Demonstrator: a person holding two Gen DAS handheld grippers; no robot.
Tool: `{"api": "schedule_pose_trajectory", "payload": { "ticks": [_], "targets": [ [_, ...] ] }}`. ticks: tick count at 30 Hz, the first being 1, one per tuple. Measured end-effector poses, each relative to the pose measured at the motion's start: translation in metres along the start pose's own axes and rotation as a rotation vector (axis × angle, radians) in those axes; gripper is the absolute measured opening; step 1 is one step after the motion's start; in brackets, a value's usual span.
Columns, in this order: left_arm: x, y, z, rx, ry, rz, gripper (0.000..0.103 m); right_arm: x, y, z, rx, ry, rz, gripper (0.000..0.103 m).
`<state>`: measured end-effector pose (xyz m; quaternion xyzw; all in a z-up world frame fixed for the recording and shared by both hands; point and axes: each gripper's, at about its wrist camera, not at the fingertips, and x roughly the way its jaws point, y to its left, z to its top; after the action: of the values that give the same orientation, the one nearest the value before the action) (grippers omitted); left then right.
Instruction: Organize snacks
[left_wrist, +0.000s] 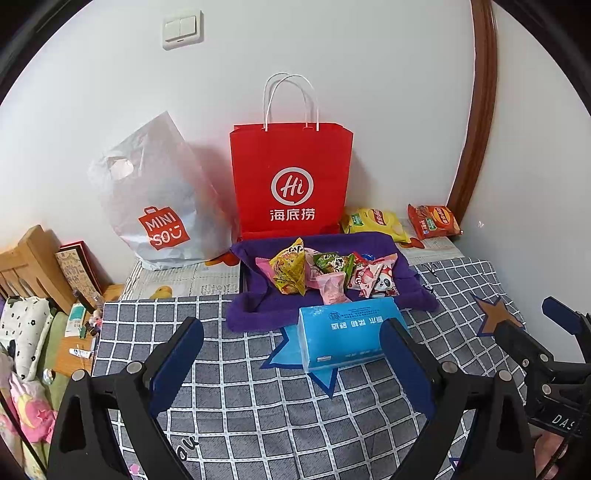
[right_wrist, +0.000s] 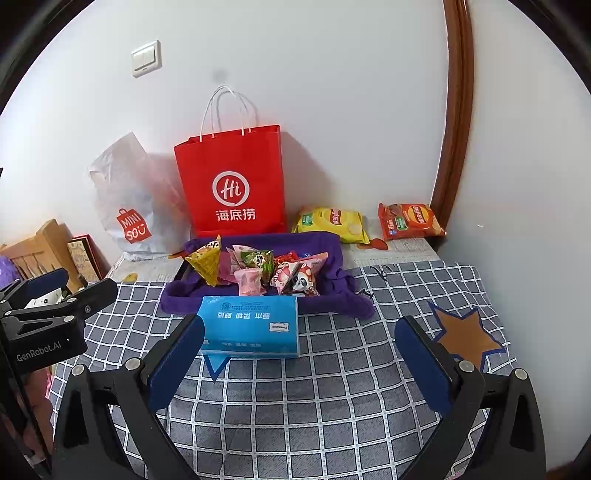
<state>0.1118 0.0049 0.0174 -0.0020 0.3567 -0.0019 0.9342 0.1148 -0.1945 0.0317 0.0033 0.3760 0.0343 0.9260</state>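
While both my left gripper (left_wrist: 291, 354) and right gripper (right_wrist: 299, 350) hang spread and empty, the snacks (right_wrist: 258, 269) wait heaped ahead; the tissue pack (right_wrist: 251, 328) lies between.

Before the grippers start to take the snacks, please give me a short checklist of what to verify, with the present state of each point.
1. Left gripper open and holding nothing: ok.
2. Right gripper open and holding nothing: ok.
3. Small snacks gathered on the purple cloth, in view: ok.
4. Way to the snacks free: not ok, the blue tissue pack lies in front of them.
5. Red paper bag standing upright: ok; open at the top: cannot tell.
6. Yellow chips bag and red chips bag lie flat apart from the pile: ok.
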Motion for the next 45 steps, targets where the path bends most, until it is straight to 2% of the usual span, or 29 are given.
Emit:
{"api": "schedule_pose_trajectory", "payload": {
  "ticks": [45],
  "targets": [
    [-0.0023,0.0002,0.0026,0.005,-0.003,-0.003,0.097,-0.0081,0.0015,0.0035,0.001,-0.023,0.004,0.102]
  ]
}}
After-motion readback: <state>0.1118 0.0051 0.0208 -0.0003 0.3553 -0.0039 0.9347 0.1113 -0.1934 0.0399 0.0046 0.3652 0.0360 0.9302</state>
